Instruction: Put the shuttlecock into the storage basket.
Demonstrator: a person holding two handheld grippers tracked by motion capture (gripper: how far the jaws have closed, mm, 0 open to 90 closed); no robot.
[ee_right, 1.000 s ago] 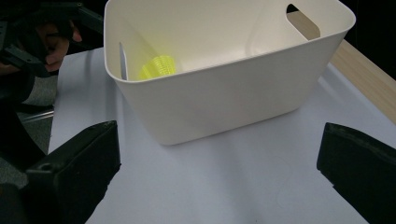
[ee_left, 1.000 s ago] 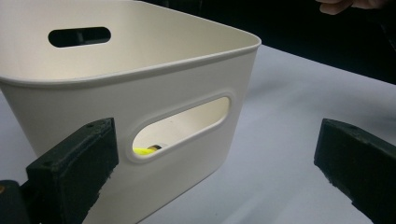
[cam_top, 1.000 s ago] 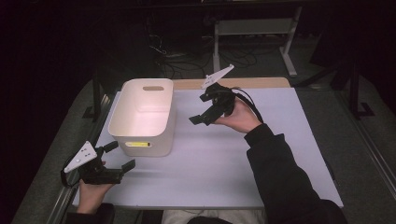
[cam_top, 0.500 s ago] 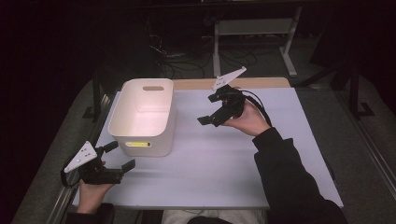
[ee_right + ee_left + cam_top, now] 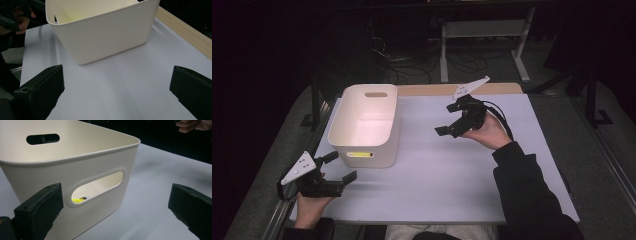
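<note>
A: From above, where's the bin?
B: The cream bin sits on the table, left of centre. The left gripper is near its front corner, the right gripper well apart.

A: Left gripper view?
B: Fingers wide, empty; something yellow shows through the bin's handle slot.

A: Right gripper view?
B: Fingers wide, empty, facing the bin's side.

High view overhead, claw views low, sharing bin

A cream plastic bin with handle slots stands upright, holding something yellow.
</note>
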